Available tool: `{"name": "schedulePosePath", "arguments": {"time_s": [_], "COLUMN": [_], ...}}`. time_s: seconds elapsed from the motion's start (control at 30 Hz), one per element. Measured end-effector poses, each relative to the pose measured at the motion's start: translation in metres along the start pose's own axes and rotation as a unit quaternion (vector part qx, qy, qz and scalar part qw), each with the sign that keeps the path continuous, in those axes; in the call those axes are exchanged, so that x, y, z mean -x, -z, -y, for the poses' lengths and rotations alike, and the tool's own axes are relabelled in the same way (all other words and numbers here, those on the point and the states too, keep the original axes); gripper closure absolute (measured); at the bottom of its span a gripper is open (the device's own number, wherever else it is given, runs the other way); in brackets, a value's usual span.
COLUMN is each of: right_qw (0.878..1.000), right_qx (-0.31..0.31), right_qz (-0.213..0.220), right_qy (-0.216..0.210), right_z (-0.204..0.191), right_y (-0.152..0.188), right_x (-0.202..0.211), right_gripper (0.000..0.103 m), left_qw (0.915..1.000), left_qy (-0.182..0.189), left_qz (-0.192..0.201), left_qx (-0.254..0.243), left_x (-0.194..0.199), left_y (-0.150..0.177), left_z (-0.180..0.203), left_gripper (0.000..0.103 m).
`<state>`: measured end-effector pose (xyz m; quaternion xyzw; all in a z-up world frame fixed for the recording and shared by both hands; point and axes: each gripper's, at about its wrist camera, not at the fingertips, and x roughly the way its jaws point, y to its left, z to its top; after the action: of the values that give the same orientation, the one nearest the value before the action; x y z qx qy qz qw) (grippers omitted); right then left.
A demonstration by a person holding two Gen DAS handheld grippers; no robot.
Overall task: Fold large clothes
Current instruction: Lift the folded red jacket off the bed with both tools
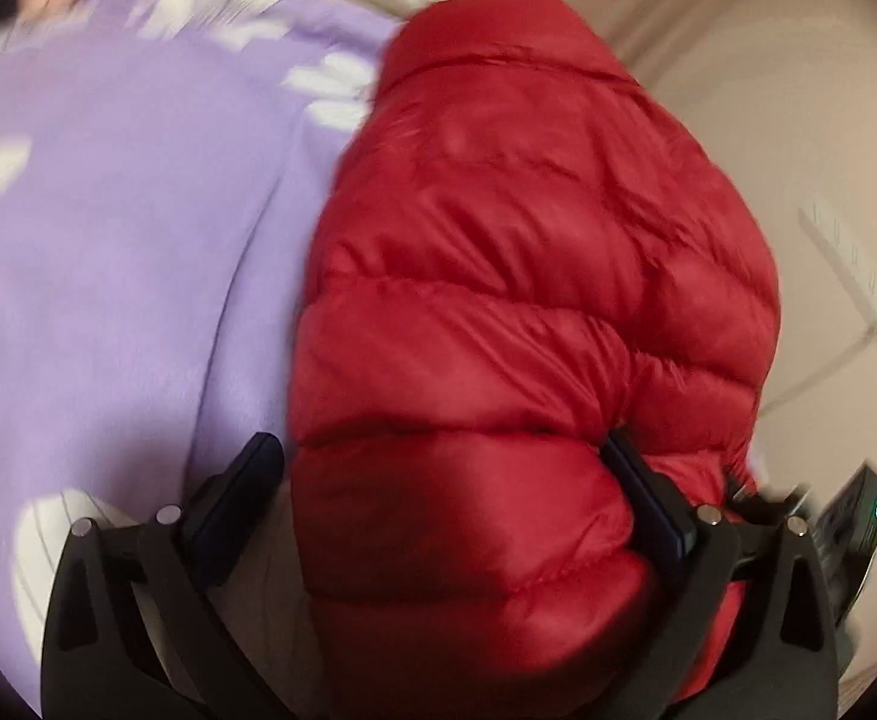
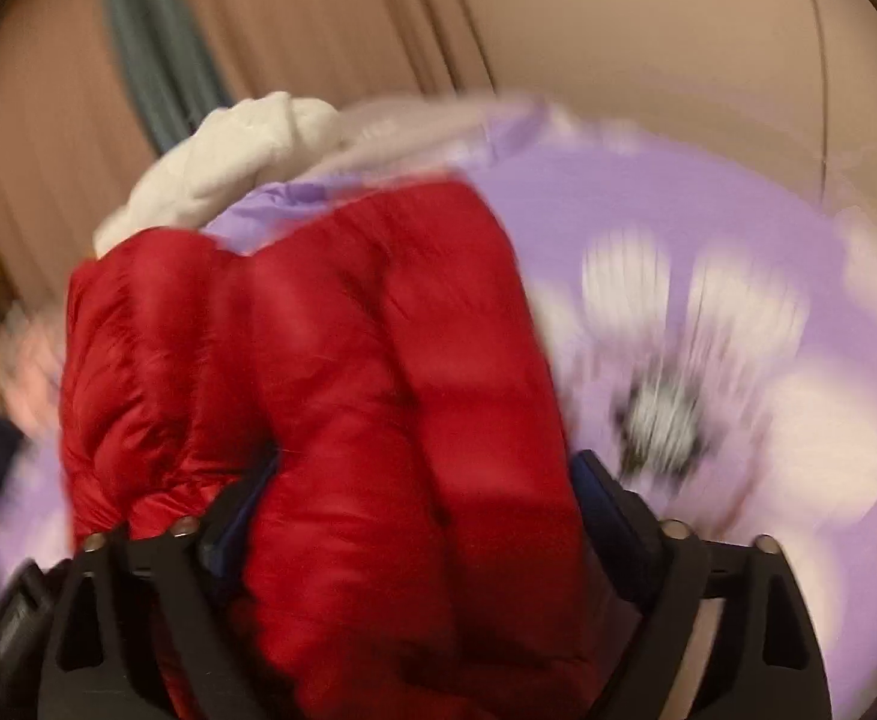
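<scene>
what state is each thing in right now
red jacket: bunched and folded, held at both ends
left gripper: shut on red jacket
right gripper: shut on red jacket
purple sheet: spread flat under the jacket
white garment: crumpled, lying beyond the jacket

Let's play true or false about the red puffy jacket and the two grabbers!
1. The jacket is red. True.
2. The left gripper is empty. False: jacket sits between its fingers.
3. The right gripper has jacket between its fingers. True.
4. The sheet under the jacket is green. False: it is purple with white flowers.
5. A white cloth lies beyond the jacket. True.
</scene>
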<state>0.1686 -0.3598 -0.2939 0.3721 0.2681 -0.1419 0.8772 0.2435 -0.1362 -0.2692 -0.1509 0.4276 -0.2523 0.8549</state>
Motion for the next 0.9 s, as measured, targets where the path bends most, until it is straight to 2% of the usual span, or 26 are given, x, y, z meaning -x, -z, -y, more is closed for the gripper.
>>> {"name": "schedulePosePath", "arguments": {"time_s": [0.03,0.1,0.17,0.27,0.43,0.53,0.63,0.73,0.83,0.9], "right_qw": [1.0,0.999,0.996,0.998,0.999,0.999,0.995,0.987,0.981,0.982], "right_qx": [0.001,0.033,0.057,0.04,0.035,0.016,-0.002,-0.006,-0.026,-0.026], "right_qz": [0.005,0.018,0.035,0.029,0.014,-0.027,-0.091,-0.13,-0.147,-0.139], "right_qy": [-0.008,0.023,0.054,0.037,0.018,-0.009,-0.048,-0.089,-0.122,-0.123], "right_z": [0.002,-0.011,-0.023,-0.021,-0.02,-0.012,-0.009,-0.008,-0.008,-0.013], "right_y": [0.0,0.003,0.006,0.005,-0.003,-0.013,-0.024,-0.026,-0.025,-0.022], "right_x": [0.001,0.001,0.001,-0.004,-0.009,-0.007,-0.009,-0.016,-0.024,-0.026], "right_gripper": [0.008,0.008,0.008,0.008,0.006,0.006,0.006,0.006,0.006,0.006], "left_qw": [0.9997,0.9968,0.9968,0.9997,0.9996,0.9985,0.9936,0.9876,0.9829,0.9815], "left_qy": [-0.018,-0.055,-0.056,-0.021,-0.019,0.002,0.045,0.078,0.105,0.115], "left_qz": [0.008,0.031,0.031,0.002,-0.016,-0.054,-0.098,-0.129,-0.146,-0.149], "left_qx": [-0.016,-0.05,-0.047,-0.012,-0.013,0.003,0.032,0.043,0.039,0.032], "left_x": [0.003,0.007,0.004,-0.001,-0.003,-0.006,-0.008,-0.013,-0.022,-0.033], "left_y": [0.002,0.005,0.007,0.004,-0.005,-0.024,-0.037,-0.042,-0.045,-0.047], "left_z": [0.007,0.021,0.024,0.014,0.017,0.005,-0.009,-0.016,-0.013,-0.005], "left_gripper": [0.0,0.0,0.0,0.0,0.0,0.0,0.0,0.0,0.0,0.0]}}
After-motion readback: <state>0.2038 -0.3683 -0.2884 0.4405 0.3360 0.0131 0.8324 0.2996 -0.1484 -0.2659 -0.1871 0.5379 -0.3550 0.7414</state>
